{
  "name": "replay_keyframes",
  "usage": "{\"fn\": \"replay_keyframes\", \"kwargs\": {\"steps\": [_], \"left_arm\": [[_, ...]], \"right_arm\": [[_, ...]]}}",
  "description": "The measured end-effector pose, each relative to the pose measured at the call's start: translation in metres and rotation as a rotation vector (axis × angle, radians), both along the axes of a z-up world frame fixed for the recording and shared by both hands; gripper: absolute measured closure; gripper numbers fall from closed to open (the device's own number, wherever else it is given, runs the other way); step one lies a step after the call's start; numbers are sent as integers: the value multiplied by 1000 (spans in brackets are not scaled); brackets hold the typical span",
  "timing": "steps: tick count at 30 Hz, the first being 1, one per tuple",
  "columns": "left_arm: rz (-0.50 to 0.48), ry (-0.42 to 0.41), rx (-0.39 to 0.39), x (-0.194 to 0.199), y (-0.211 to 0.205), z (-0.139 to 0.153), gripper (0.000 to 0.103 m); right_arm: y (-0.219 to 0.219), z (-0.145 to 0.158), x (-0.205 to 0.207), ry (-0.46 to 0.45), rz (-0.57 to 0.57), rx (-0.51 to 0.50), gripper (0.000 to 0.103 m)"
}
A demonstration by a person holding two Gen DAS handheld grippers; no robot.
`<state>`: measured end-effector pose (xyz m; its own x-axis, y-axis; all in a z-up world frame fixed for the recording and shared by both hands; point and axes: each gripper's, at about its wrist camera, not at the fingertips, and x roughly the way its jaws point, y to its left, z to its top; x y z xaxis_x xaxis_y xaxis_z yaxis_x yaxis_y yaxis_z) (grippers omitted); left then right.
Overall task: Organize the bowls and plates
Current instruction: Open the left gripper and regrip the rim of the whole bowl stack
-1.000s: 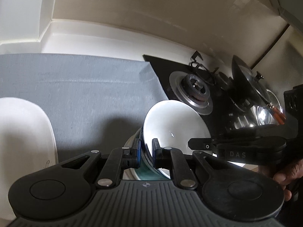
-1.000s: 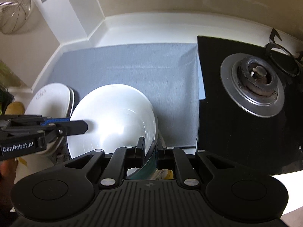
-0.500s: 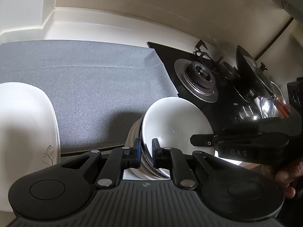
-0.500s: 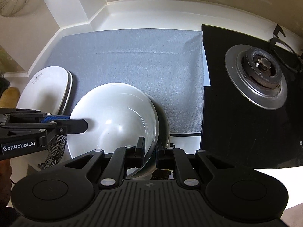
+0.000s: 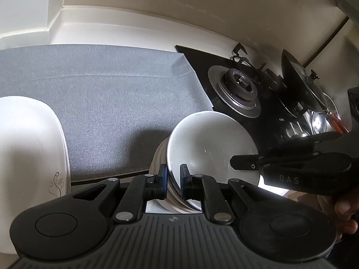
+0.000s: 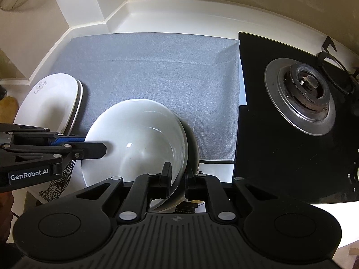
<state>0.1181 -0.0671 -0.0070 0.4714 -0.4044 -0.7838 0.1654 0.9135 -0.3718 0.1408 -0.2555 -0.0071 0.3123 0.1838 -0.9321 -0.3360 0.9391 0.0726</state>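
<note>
Bowls [image 6: 139, 139] stacked at the grey mat's [image 6: 157, 67] front edge, plates [image 6: 49, 103] to their left. Left gripper [image 5: 173, 174] clamped on the stack's left rim, right gripper [image 6: 178, 174] pinching the right rim w/ jaws nearly closed, hob [image 6: 300, 96] on the right

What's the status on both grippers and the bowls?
Left gripper shut on bowl stack rim. Right gripper shut on opposite rim. Stack over grey mat, white plates alongside. Nothing in the way.
</note>
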Motion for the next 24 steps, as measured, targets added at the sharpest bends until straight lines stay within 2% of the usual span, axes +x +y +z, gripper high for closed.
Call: {"fn": "replay_keyframes", "kwargs": {"steps": [24], "left_arm": [[-25,-21,48,3,-4,-1,93]], "right_arm": [[-4,8,-2,-19,-23,-24,85]]}}
